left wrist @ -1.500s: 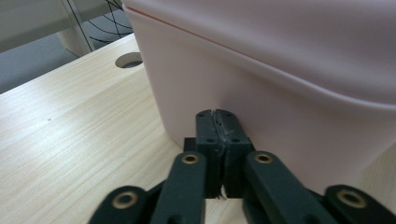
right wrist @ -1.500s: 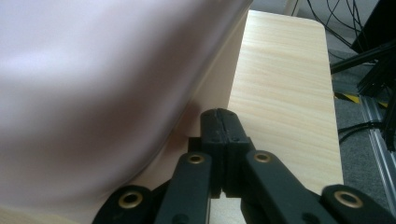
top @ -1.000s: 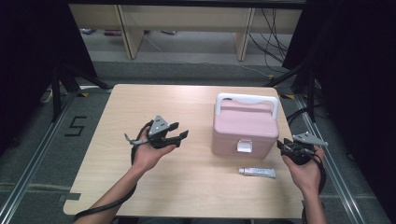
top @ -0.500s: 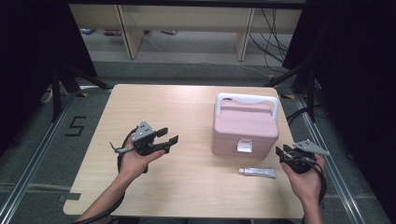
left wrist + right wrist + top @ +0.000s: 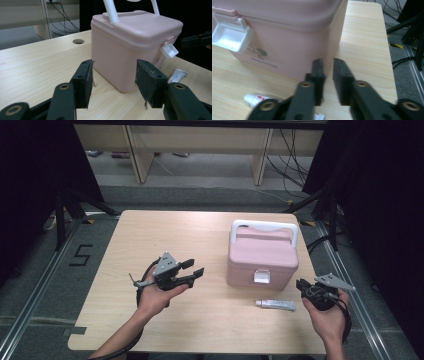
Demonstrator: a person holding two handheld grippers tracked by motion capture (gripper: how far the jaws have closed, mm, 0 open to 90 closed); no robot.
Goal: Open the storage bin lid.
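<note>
A pink lidded box [image 5: 262, 255] with a white handle stands at the table's right. Its white front latch [image 5: 230, 37] is flipped outward. A small white tube [image 5: 275, 304] lies on the table just in front of the box. My left gripper [image 5: 196, 267] is held above the table's middle, left of the box, open wide and empty. In the left gripper view its jaws [image 5: 113, 80] frame the box [image 5: 130, 45]. My right gripper [image 5: 301, 285] hovers right of the tube. Its jaws [image 5: 328, 67] have just been closing, leaving a narrow gap with nothing between them.
The wooden table [image 5: 200, 235] has a round hole [image 5: 78, 41] near its far edge. Dark stands and cables sit on the floor to the right, and wooden shelving stands behind the table.
The left hand swung left, then came back right. The right hand drew a little toward the front edge, and its jaws have narrowed.
</note>
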